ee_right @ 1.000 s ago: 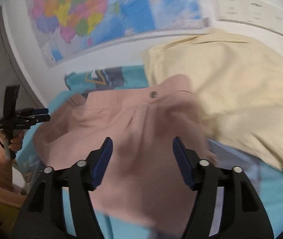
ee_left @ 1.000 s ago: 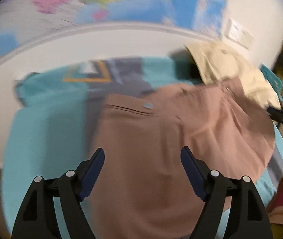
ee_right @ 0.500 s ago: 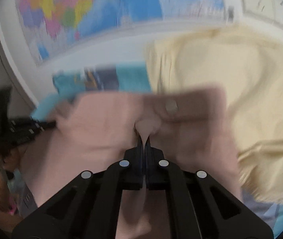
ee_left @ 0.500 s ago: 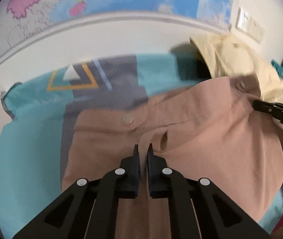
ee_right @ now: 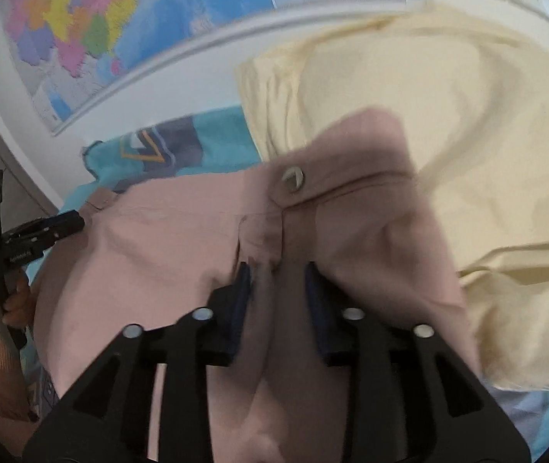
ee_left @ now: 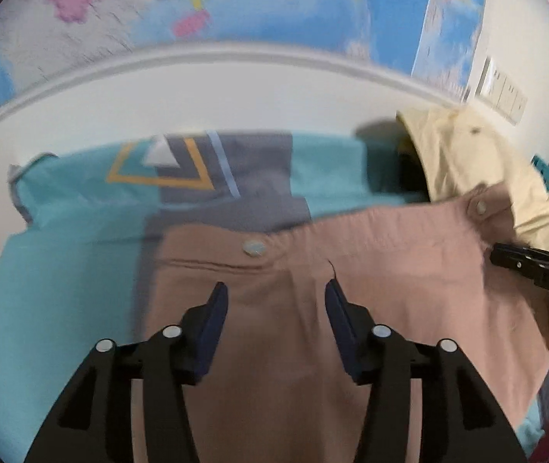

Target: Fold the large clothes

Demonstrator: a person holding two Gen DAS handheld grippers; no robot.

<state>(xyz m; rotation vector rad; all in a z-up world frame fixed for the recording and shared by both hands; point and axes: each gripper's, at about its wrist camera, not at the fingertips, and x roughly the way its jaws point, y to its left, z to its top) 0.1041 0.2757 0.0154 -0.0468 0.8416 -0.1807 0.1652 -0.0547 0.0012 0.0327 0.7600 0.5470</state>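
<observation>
Now both sets of jaws are opening over the pink garment, left gripper and right gripper letting its waistband lie on the teal bedspread, with most folds seemingly undone and the cream garment untouched.

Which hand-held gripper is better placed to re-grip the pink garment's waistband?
Right. The right hand-held gripper, jaws opening, straddles a raised pleat of the pink garment; the left hand-held gripper, also opening, spans flat cloth.
</observation>
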